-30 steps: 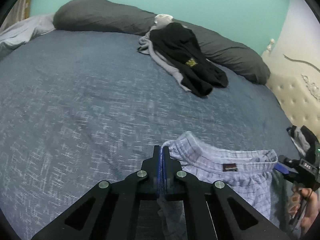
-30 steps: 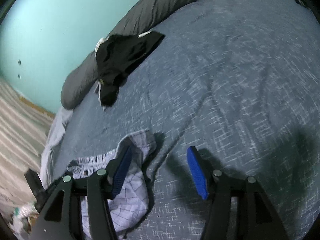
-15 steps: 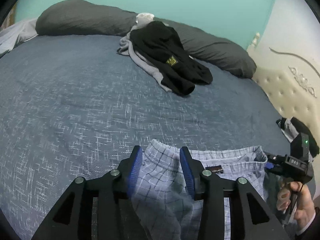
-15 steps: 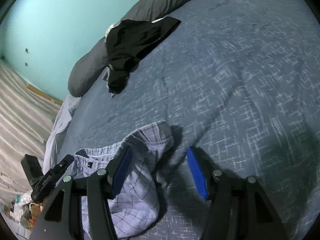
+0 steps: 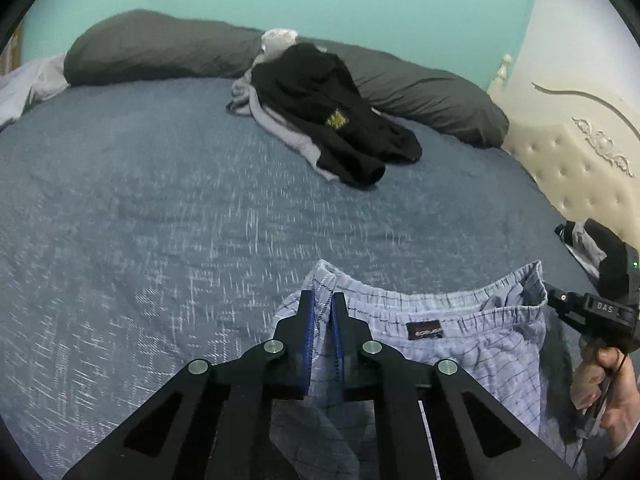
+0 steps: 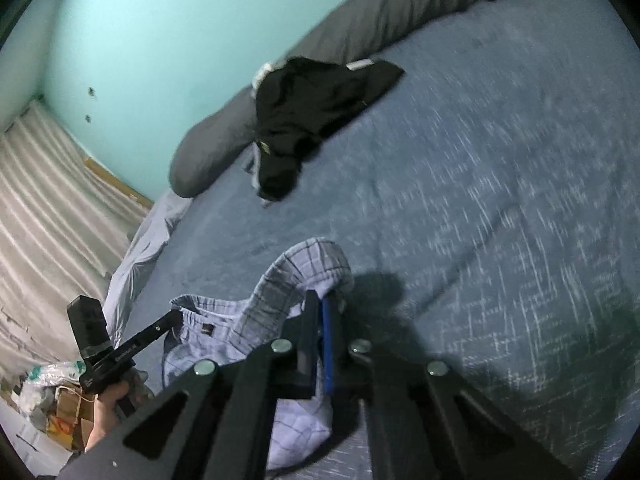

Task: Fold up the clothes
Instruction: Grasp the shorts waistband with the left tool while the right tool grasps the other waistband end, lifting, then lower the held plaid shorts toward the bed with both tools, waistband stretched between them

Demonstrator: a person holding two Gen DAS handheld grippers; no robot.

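Light blue checked shorts [image 5: 460, 352] lie at the near edge of the bed, waistband up, with a brown label [image 5: 426, 330] inside. My left gripper [image 5: 320, 300] has its jaws closing on the left end of the waistband, and fabric is pinched between the blue pads. My right gripper [image 6: 320, 300] is shut on the other end of the shorts [image 6: 280, 280], which bunch up over its fingers. Each gripper shows in the other's view: the right gripper [image 5: 554, 300] at the waistband's right corner, the left gripper [image 6: 172, 316] at its far corner.
A heap of black and grey clothes [image 5: 328, 120] lies at the far side of the blue-grey bed cover [image 5: 160, 200], against dark grey pillows [image 5: 152, 48]. A cream tufted headboard [image 5: 580, 160] stands on the right, with a dark garment [image 5: 600, 248] below it. Bags and clutter [image 6: 52, 396] sit on the floor.
My left gripper opened over the waistband, then closed on it again. My right gripper went from wide open beside the shorts to shut on their corner.
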